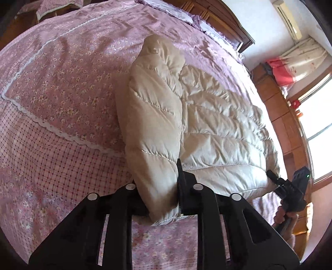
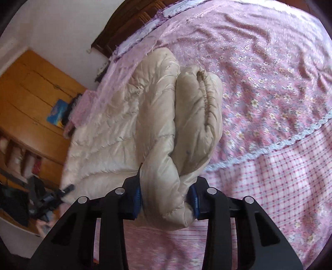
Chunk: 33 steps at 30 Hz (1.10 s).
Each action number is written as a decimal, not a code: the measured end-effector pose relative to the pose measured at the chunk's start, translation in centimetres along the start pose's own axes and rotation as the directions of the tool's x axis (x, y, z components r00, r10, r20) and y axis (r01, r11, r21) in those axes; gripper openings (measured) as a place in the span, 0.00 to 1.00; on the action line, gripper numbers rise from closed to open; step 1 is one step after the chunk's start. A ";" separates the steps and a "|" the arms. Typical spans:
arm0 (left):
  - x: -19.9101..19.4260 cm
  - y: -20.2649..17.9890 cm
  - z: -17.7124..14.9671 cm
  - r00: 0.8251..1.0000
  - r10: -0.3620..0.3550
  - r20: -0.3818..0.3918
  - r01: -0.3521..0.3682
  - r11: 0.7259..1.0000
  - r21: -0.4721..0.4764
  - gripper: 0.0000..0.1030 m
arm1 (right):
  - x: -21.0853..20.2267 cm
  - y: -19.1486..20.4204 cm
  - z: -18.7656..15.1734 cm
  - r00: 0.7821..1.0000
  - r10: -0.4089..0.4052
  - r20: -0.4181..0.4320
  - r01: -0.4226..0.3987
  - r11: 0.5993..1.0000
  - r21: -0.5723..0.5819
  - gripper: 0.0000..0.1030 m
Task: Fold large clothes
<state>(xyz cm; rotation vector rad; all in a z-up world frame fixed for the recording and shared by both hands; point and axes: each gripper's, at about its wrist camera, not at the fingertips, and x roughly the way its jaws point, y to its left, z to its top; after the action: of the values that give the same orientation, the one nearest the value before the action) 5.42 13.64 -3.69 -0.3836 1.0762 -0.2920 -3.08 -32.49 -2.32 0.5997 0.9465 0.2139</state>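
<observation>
A cream quilted down jacket [image 1: 217,124] lies on the pink floral bedspread [image 1: 62,87]. In the left wrist view my left gripper [image 1: 157,187] is shut on a puffy fold of the jacket's near left side, which is lifted off the bed. My right gripper [image 1: 271,175] shows at the jacket's near right corner, with a hand [image 1: 284,216] holding it. In the right wrist view my right gripper [image 2: 166,197] is shut on a thick bunch of the jacket [image 2: 116,128], its blue pads [image 2: 138,197] pressing the fabric. My left gripper [image 2: 66,190] is a dark blur at the jacket's other corner.
A dark wooden headboard [image 1: 224,20] and pale pillows [image 1: 176,10] are at the far end of the bed. Wooden cabinets [image 2: 31,93] stand beside it, with a bright window [image 1: 319,135] and a curtain [image 1: 296,62]. Dark items lie on the floor [image 2: 12,203].
</observation>
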 end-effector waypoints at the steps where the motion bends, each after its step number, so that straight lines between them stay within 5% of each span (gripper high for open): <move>1: 0.1 0.0 0.0 1.000 0.012 0.000 -0.012 1.000 0.004 0.27 | 0.3 0.0 -0.2 1.000 -0.018 0.003 0.018 1.000 -0.004 0.37; 3: 0.1 -0.2 0.0 0.999 0.039 0.011 -0.039 0.999 0.016 0.32 | 1.1 -0.3 0.1 0.999 -0.039 0.008 0.039 0.999 0.010 0.43; 4: 0.0 -0.4 -0.1 0.998 0.054 0.017 -0.054 0.998 0.027 0.36 | 1.1 -0.2 0.0 0.998 -0.060 0.018 0.060 0.998 0.004 0.67; 6: -0.3 -0.6 -0.2 0.996 0.084 0.026 -0.086 0.995 0.051 0.44 | 0.8 -0.1 -0.2 0.991 -0.123 0.051 0.124 0.992 -0.011 0.81; 12: -2.6 -0.5 0.2 0.979 0.182 0.094 -0.190 0.978 0.086 0.73 | -1.6 -0.3 -0.2 0.974 -0.197 0.114 0.202 0.979 -0.036 0.81; 15: -4.0 -0.8 0.8 0.974 0.189 0.126 -0.203 0.974 0.101 0.77 | -3.3 -0.2 0.3 0.952 -0.255 0.171 0.266 0.963 -0.042 0.81; 20: -4.4 -3.3 3.6 0.969 0.166 0.186 -0.197 0.966 0.167 0.78 | -5.1 3.6 1.8 0.901 -0.296 0.317 0.345 0.932 -0.110 0.81; 24: -1.0 -5.1 6.4 0.966 0.172 0.194 -0.210 0.958 0.195 0.78 | -2.4 7.3 3.7 0.902 -0.256 0.347 0.339 0.919 -0.202 0.62; 28: 3.1 -6.8 8.7 0.964 0.169 0.204 -0.215 0.948 0.234 0.60 | 2.9 9.9 5.6 0.915 -0.260 0.309 0.348 0.895 -0.280 0.52; 33: 9.0 -6.3 11.5 0.964 0.211 0.161 -0.244 0.942 0.232 0.45 | 10.1 9.8 7.6 0.862 -0.421 0.283 0.499 0.801 -0.331 0.49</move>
<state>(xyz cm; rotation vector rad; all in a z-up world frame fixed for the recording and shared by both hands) 19.38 6.12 -3.21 -0.0493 0.9276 -0.1887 9.79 -23.13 -0.49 -0.0007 0.8001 -0.0976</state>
